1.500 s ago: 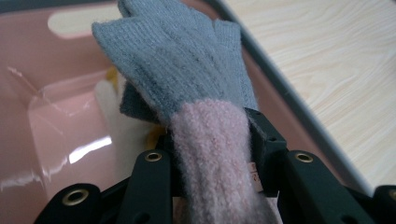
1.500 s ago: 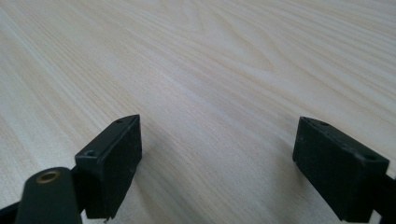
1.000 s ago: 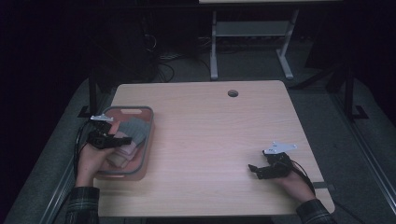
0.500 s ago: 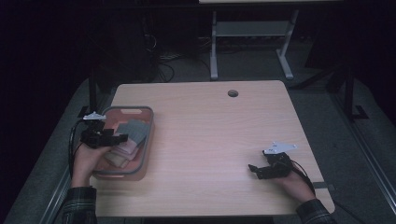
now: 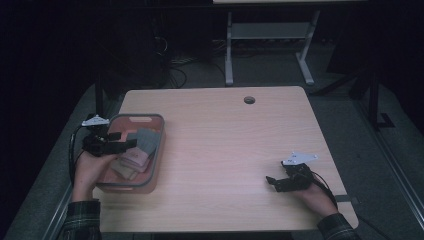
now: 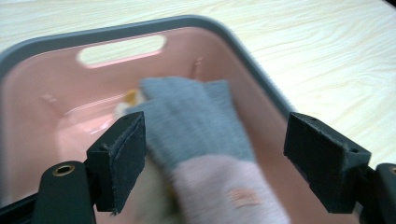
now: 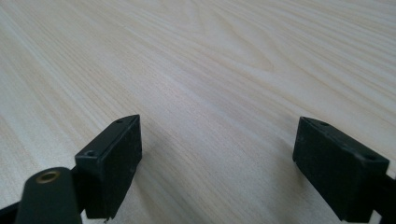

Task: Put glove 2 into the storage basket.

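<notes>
My left gripper [image 5: 125,144] hangs over the pink bin [image 5: 155,150] at the table's [image 5: 225,135] nine o'clock, its jaws having just spread wide, pressing on nothing. Below them a grey-and-pink sock [image 6: 205,149] lies in the bin among other folded cloths. My right gripper [image 5: 272,181] rests at four o'clock, jaws apart over bare wood.

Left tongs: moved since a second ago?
Yes. In the high view the left tongs have slid back toward the left rim of the pink bin, off the cloths, jaws just opened, nothing gripped.
</notes>
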The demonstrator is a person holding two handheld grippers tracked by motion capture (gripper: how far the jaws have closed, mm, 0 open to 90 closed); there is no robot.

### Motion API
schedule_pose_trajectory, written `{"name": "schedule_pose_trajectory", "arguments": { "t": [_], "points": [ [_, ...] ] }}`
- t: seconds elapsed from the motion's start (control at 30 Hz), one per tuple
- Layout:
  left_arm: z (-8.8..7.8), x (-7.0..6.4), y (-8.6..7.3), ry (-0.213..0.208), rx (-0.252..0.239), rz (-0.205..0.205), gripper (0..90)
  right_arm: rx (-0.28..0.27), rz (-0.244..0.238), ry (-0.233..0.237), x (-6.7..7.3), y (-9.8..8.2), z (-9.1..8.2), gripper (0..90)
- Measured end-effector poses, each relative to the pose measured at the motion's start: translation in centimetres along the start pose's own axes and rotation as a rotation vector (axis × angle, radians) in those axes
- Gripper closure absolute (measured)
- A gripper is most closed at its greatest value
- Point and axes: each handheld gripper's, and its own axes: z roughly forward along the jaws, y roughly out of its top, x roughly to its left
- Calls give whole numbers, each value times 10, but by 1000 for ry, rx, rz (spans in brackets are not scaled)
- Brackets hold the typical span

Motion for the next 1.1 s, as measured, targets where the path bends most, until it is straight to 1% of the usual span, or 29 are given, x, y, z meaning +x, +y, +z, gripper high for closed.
{"name": "schedule_pose_trajectory", "arguments": {
  "t": [0.13,0.37,0.47,0.67,0.97,1.1],
  "points": [
    [7,-8,4,-35,9,15,207,3,-4,11,0,1,1,150],
    [16,-24,9,-94,11,36,207,5,-6,10,0,2,2,149],
    [20,-31,11,-105,17,56,207,5,-6,10,0,2,2,149],
    [27,-46,13,-141,15,85,207,5,-4,8,0,2,2,147],
    [40,-71,17,-248,10,109,207,6,-3,6,0,2,2,146],
    [46,-84,17,-273,18,137,207,6,-2,6,0,2,2,146]
  ]
}}
